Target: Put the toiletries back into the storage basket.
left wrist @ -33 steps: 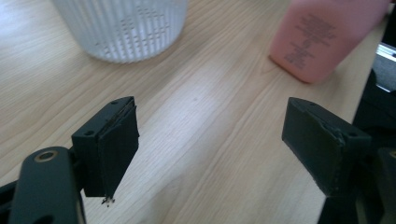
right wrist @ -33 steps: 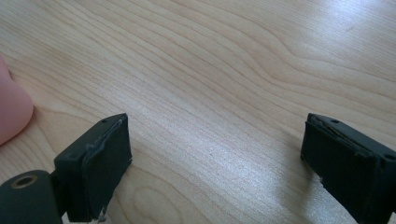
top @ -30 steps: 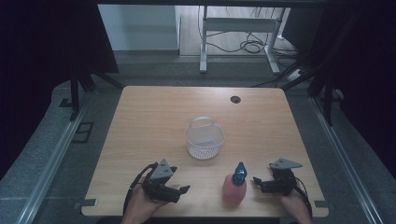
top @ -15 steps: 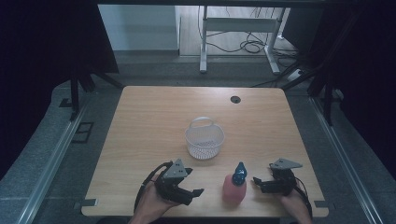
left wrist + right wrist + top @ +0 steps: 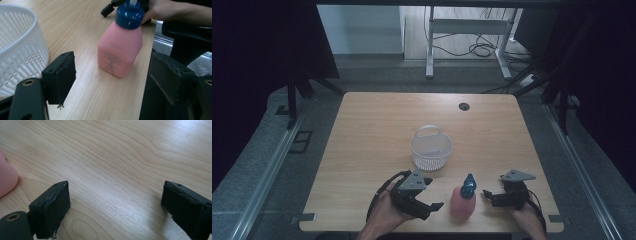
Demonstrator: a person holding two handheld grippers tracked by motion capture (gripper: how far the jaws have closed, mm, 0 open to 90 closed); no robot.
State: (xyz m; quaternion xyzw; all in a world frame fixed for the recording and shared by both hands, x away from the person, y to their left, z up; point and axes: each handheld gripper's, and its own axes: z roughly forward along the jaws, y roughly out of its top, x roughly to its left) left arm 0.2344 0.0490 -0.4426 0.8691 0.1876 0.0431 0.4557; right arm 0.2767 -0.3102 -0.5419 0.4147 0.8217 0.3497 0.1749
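A pink bottle with a blue cap stands upright near the table's front edge, between my two grippers. My left gripper is just left of it, open and pointing at it. In the left gripper view the bottle stands a short way beyond the left gripper; the jaws have just been closing a little, with nothing between them. My right gripper rests open on the table to the bottle's right. The right gripper view has its wide jaws over bare wood, with the bottle's edge at far left.
A white slatted plastic basket with a handle stands behind the bottle, mid-table; its wall is close on the left of my left gripper. The wooden table has a cable hole at the back. Dark floor surrounds it.
My left gripper has moved right and a little up, closer to the pink bottle. The right gripper, the bottle and the basket have stayed put.
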